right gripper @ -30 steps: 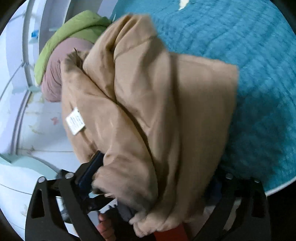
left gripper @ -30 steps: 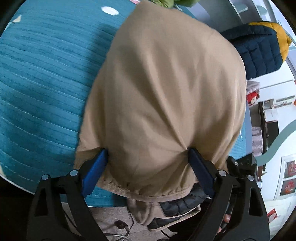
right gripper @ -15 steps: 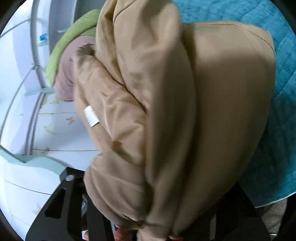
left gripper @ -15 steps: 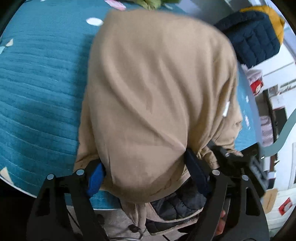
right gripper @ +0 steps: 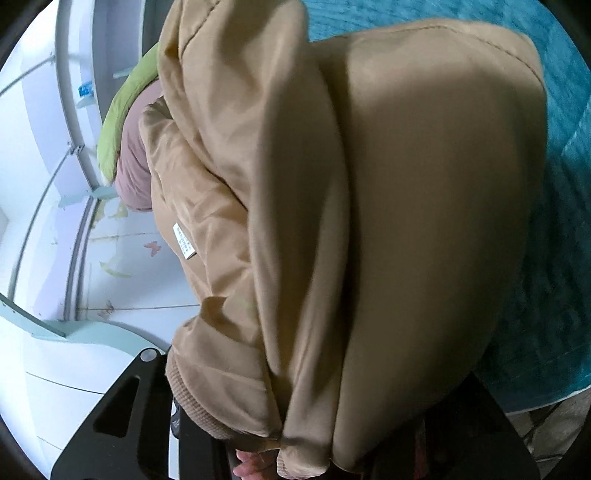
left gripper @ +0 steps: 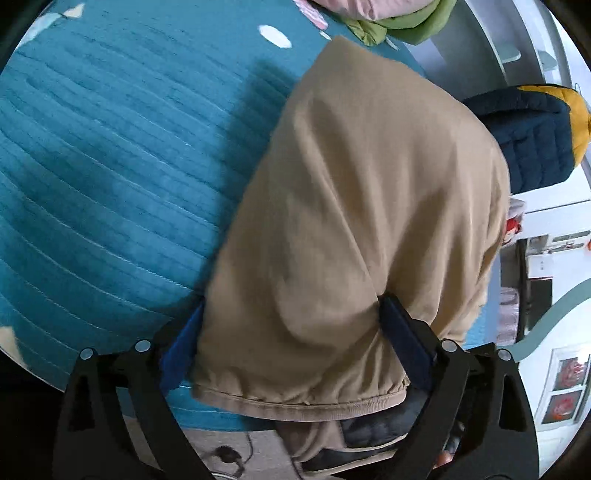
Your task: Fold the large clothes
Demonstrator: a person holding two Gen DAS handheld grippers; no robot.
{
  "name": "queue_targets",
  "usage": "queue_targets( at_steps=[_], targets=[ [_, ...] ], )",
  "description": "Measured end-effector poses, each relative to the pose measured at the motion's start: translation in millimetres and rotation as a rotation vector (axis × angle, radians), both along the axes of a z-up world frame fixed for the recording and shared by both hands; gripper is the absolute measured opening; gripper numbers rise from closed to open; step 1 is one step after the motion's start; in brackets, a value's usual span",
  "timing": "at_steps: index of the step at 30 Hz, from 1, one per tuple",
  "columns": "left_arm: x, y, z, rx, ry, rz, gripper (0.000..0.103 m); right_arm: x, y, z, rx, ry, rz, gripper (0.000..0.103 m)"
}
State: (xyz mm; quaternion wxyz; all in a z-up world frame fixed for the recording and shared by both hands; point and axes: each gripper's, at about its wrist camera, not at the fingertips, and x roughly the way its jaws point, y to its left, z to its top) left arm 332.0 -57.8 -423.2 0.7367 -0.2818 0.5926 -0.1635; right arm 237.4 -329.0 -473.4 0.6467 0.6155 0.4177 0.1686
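A large tan jacket point(left gripper: 362, 221) hangs folded over both grippers above a teal quilted bed point(left gripper: 110, 166). In the left wrist view the left gripper point(left gripper: 291, 339) has its blue-padded fingers point(left gripper: 181, 343) spread wide, with the jacket's ribbed hem draped between them. In the right wrist view the jacket point(right gripper: 369, 221) fills the frame, its shiny lining and a white label point(right gripper: 183, 242) showing at left. It covers the right gripper, of which only the left black finger frame point(right gripper: 125, 406) shows; its fingertips are hidden.
A green and pink pile of clothes point(left gripper: 388, 14) lies at the far end of the bed. A navy and yellow padded jacket point(left gripper: 535, 136) sits at the right. White cabinets and wall point(right gripper: 55, 221) stand beside the bed. Floor and cables show below.
The jacket has been lifted and carried over the bed. The view has swung so the green and pink pile shows. In the right wrist view the jacket has closed in and covers the fingers.
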Motion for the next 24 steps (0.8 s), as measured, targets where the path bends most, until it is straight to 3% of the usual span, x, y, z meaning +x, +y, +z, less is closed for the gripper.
queue_targets(
  at_steps=[3,4,5,10,12,18,24],
  targets=[
    [1,-13,3,-0.015,-0.014,-0.018,0.089,-4,1,-6,0.023,0.008,-0.002,0.036],
    [0,-16,5,-0.027,-0.03,-0.018,0.079,-4,3,-7,0.031,0.011,-0.004,0.036],
    [0,-17,8,-0.032,-0.041,-0.013,0.076,-4,6,-8,0.04,0.011,-0.001,0.036],
    [2,-1,25,-0.011,-0.121,0.005,0.044,-3,22,-3,0.06,-0.022,0.023,0.036],
    [-3,7,38,0.001,-0.154,0.01,0.037,-1,32,4,0.054,-0.052,0.034,0.036],
    [-23,39,80,0.073,-0.246,0.025,0.031,10,68,16,0.1,-0.12,0.103,0.036],
    [-38,86,103,0.151,-0.311,0.049,0.029,22,114,29,0.099,-0.191,0.2,0.036]
  ],
)
